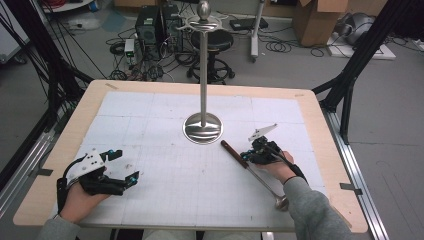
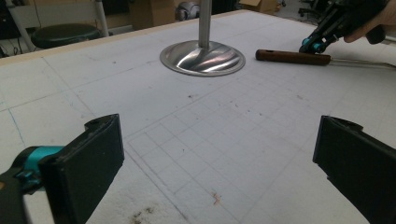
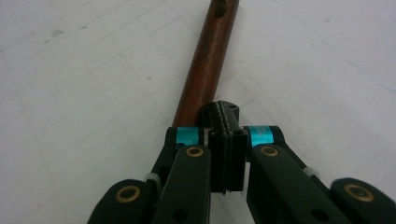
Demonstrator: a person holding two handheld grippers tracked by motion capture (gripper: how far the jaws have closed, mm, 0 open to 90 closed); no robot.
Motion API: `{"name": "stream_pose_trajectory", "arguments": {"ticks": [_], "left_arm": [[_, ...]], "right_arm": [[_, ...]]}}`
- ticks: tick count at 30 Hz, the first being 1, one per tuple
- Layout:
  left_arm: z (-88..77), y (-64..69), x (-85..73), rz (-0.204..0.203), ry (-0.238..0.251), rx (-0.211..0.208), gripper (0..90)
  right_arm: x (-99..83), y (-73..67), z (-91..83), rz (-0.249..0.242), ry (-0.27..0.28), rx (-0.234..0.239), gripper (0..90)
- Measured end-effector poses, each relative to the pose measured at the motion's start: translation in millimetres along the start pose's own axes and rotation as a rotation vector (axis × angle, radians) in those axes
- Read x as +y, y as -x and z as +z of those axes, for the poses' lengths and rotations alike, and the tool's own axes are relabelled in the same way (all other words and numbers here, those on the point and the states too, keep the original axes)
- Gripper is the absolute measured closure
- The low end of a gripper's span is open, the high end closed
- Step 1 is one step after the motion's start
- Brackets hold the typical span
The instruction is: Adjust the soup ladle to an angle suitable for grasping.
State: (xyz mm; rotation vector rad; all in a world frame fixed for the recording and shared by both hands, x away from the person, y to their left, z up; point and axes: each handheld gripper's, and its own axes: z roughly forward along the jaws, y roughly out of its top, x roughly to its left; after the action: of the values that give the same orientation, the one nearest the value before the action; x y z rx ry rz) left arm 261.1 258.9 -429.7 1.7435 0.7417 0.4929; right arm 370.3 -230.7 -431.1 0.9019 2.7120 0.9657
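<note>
A long utensil with a brown wooden handle point(image 1: 234, 152) and a thin metal shaft lies slanted on the white grid mat point(image 1: 165, 185), right of centre. Its metal end point(image 1: 281, 202) is near the front edge. My right gripper point(image 1: 248, 155) hovers at the handle with its jaws pressed together. In the right gripper view the shut gripper tips point(image 3: 224, 112) sit just over the handle point(image 3: 205, 65), with nothing between them. My left gripper point(image 1: 125, 165) rests at the front left, jaws wide apart. In the left gripper view the open gripper point(image 2: 217, 128) frames bare mat.
A tall metal stand on a round shiny base point(image 1: 202, 127) rises at the middle of the mat, just left of the handle's far end; the left gripper view shows this base point(image 2: 202, 57) as well. The wooden table edge point(image 1: 325, 150) borders the mat. Stool, boxes and cables lie beyond.
</note>
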Motion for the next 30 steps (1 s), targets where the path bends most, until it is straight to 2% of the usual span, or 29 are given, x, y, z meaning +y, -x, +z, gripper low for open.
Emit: {"name": "stream_pose_trajectory", "arguments": {"ticks": [4, 6, 7, 8, 10, 13, 15, 19, 27, 30], "left_arm": [[0.1, 0.1, -0.1, 0.0, -0.001, -0.003, 2.5], [0.4, 0.3, -0.1, -0.001, -0.001, -0.002, 2.5], [0.2, 0.0, 0.0, 0.001, -0.002, -0.002, 2.5], [0.4, 0.3, 0.0, 0.0, 0.001, -0.001, 2.5], [0.2, 0.2, 0.1, 0.003, 0.0, -0.003, 2.5], [-0.3, 0.4, 0.6, 0.004, 0.004, -0.003, 2.5], [-0.3, 0.2, 0.6, 0.003, 0.005, -0.003, 2.5], [-0.3, 0.1, 0.7, 0.005, 0.004, -0.003, 2.5], [-1.8, 0.6, 1.8, 0.006, 0.012, 0.001, 2.5], [-1.8, 0.7, 1.9, 0.007, 0.012, 0.0, 2.5]], "right_arm": [[4.4, -7.6, 3.6, -0.031, -0.007, 0.009, 90.0], [7.5, -13.0, 4.9, -0.031, -0.023, -0.007, 90.0], [8.4, -14.9, 5.2, -0.029, -0.026, 0.002, 90.0], [9.8, -19.2, 7.1, -0.045, -0.03, 0.018, 90.0], [12.9, -26.3, 8.7, -0.083, -0.045, -0.008, 90.0], [13.2, -27.5, 8.4, -0.07, -0.049, -0.012, 90.0], [13.0, -27.7, 8.2, -0.06, -0.05, 0.002, 90.0], [13.6, -33.3, 9.7, -0.086, -0.049, 0.045, 90.0], [13.6, -41.6, 11.2, -0.174, -0.06, 0.137, 90.0], [13.4, -42.8, 11.3, -0.218, -0.058, 0.141, 90.0]]}}
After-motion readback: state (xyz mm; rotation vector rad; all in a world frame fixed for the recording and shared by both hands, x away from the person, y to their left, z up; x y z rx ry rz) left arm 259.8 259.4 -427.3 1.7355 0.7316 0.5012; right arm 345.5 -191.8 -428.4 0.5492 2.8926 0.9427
